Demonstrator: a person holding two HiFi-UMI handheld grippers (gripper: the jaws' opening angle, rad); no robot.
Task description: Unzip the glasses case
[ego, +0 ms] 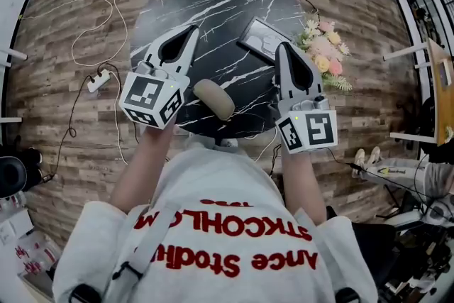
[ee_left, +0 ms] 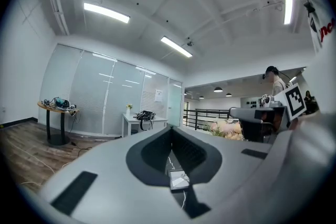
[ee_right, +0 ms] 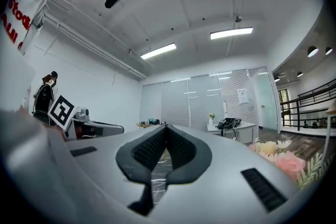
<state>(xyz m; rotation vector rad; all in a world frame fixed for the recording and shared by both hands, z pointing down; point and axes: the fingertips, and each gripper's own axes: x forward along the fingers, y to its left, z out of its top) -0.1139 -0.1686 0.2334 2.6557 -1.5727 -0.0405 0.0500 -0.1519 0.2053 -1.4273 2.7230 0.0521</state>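
Head view: round black marble table (ego: 213,3) on a wood floor (ego: 71,138). The beige glasses case (ego: 214,99) lies at the table's 6 o'clock edge, between the two claws in the picture, and neither claw holds it. We can't tell from here whether its zip is closed. The left gripper (ego: 191,30) is at 9 o'clock of the case, tips pointing towards 1 o'clock. The right gripper (ego: 282,46) is at 3 o'clock, tips towards 11. A dark flat rectangle (ego: 259,39) lies at the table's 2 o'clock and a flower bunch (ego: 323,53) at its 3 o'clock edge. A power strip (ego: 99,80) and cables are on the floor at 9 o'clock.

Left gripper view: the jaws are pressed together with nothing in them. A sliver of marble shows below the pads. The case isn't visible. The other claw and the flowers are at 3 o'clock.

Right gripper view: the jaws are together and empty. Marble shows through the gap, and there's no case here either. The flowers are at 4 o'clock and the left claw's marker cube (ee_right: 62,110) is at 9 o'clock.
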